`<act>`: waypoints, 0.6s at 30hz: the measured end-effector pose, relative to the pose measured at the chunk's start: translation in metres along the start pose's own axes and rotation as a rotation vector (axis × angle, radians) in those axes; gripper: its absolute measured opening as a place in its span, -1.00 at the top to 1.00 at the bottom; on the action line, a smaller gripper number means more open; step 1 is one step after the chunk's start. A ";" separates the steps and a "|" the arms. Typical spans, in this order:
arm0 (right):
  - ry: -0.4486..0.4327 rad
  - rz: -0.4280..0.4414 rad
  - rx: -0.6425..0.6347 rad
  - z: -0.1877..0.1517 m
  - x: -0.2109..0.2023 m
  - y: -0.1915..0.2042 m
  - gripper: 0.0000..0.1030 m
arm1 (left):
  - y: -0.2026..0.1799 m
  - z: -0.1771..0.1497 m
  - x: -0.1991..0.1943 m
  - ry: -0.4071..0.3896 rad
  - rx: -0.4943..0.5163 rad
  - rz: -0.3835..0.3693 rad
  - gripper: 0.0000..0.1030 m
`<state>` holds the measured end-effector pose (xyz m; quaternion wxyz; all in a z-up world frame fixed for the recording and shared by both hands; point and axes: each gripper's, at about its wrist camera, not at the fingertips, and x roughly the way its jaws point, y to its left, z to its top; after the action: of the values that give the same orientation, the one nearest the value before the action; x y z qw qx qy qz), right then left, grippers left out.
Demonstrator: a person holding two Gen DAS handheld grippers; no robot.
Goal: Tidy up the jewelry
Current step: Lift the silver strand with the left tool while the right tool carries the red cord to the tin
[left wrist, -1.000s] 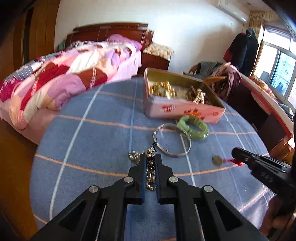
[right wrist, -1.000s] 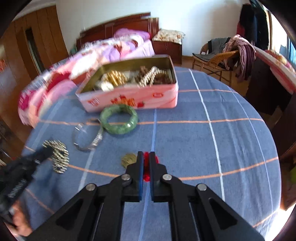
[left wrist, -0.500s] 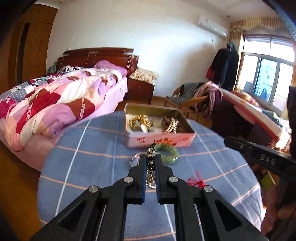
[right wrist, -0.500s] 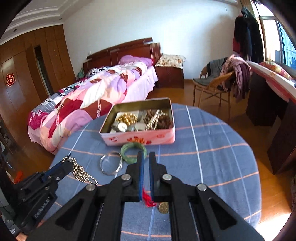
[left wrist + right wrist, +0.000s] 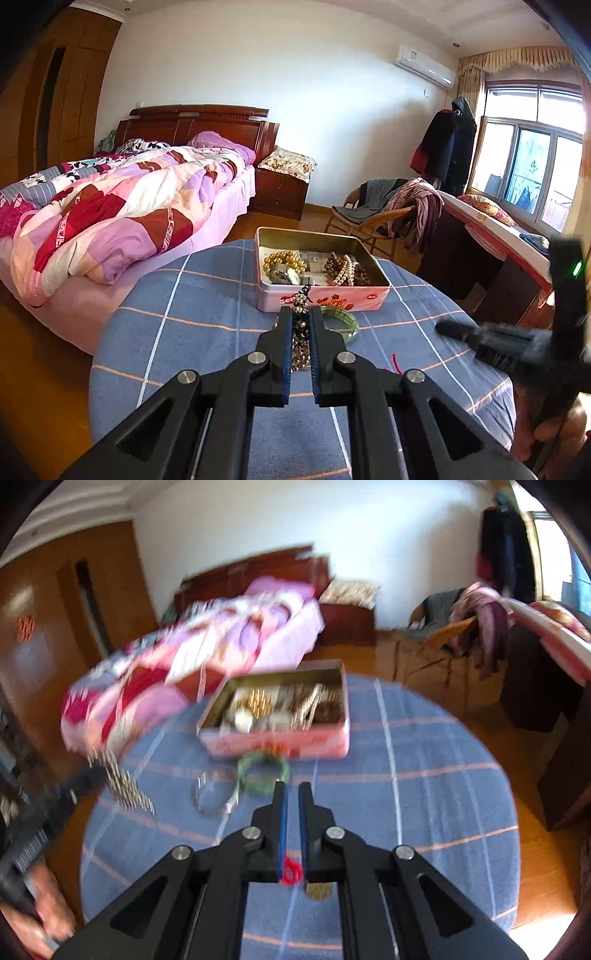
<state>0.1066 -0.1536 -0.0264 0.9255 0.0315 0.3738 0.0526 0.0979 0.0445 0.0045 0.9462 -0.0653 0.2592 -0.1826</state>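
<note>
A round table covered by a blue checked cloth (image 5: 192, 317) is seen from both wrist views, with a bed (image 5: 122, 206) behind it. An open pink tin (image 5: 321, 297) stands near the far edge of the table and holds gold and pearl bead strands. Just in front of the tin lies a green bangle (image 5: 345, 323), and a silver bangle (image 5: 214, 799) lies beside that, to its left in the right wrist view.

The left gripper (image 5: 301, 314) is clenched on a beaded necklace (image 5: 300, 332), which is pinched between the two pads and hangs below them, clear of the cloth. In the right wrist view the same necklace (image 5: 123, 784) is seen dangling in a blurred bunch at the left.

The right gripper (image 5: 291, 788) has its jaws opening; a narrow gap is visible between the blue pads. A red cord (image 5: 291, 871) is seen deep between the fingers, with a gold coin-like pendant (image 5: 319, 890) below it; whether the cord is pressed cannot be told.
</note>
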 end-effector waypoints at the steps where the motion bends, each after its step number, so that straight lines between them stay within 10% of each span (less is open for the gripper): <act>1: 0.034 -0.012 -0.024 -0.005 0.008 0.002 0.64 | 0.001 0.000 0.001 0.005 -0.004 -0.002 0.86; 3: 0.087 -0.023 -0.071 -0.017 0.025 0.007 -0.14 | 0.001 -0.001 0.003 0.014 -0.007 -0.001 0.86; 7: 0.109 -0.056 -0.131 -0.027 0.044 0.015 -0.32 | 0.000 -0.001 0.003 0.021 -0.003 0.002 0.86; 12: 0.176 -0.076 -0.155 -0.030 0.056 0.011 0.90 | 0.001 -0.002 0.003 0.021 0.006 0.002 0.86; 18: 0.034 0.004 -0.031 -0.002 0.012 -0.008 0.86 | 0.000 0.002 0.011 0.023 0.007 -0.014 0.86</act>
<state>0.1142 -0.1602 -0.0365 0.9192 0.0171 0.3886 0.0605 0.1078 0.0405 0.0013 0.9420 -0.0616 0.2691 -0.1909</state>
